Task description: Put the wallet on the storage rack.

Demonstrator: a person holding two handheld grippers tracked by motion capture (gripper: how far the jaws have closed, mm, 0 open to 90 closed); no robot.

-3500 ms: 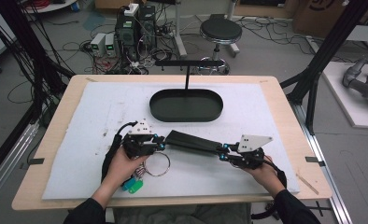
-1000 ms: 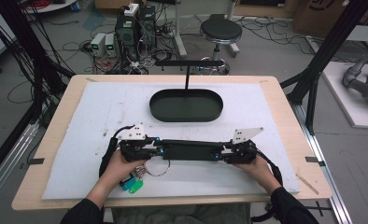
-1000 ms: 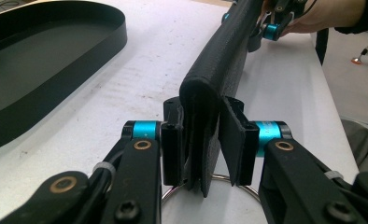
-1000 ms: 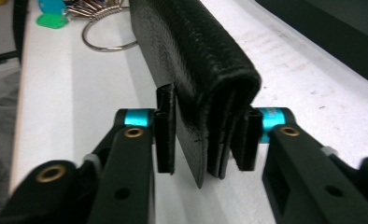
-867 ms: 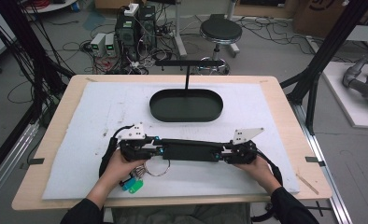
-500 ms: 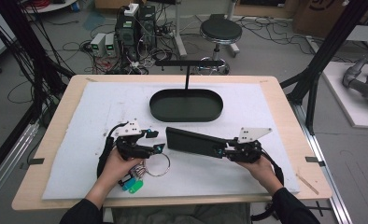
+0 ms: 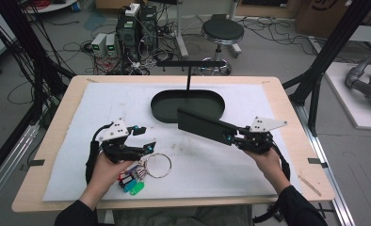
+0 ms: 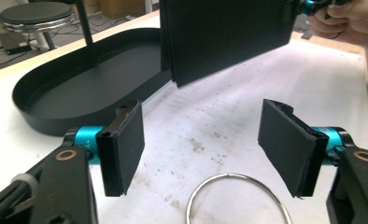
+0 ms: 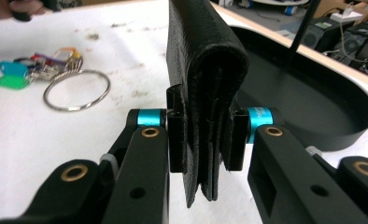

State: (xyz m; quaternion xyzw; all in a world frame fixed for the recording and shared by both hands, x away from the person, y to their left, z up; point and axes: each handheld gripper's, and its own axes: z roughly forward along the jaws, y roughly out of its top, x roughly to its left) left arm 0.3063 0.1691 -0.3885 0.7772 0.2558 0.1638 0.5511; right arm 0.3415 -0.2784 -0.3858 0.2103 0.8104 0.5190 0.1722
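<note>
Nearest me, the left gripper (image 7: 143, 139) has just spread its jaws, nothing between them, key ring (image 7: 157, 165) below. Farther off, the right gripper (image 7: 230, 138) clamps the black wallet (image 7: 203, 125), lifted beside the tray (image 7: 162, 112).

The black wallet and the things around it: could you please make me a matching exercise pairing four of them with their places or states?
Things:
1. black wallet
2. key ring
3. oval black tray
4. left gripper

States:
A. lying on the white mat beside coloured key tags
B. jaws open, nothing between them
C. clamped on edge in the right gripper, lifted off the mat
D. standing at the far middle of the mat, with an upright post behind it

Pairs: 1-C, 2-A, 3-D, 4-B
</note>
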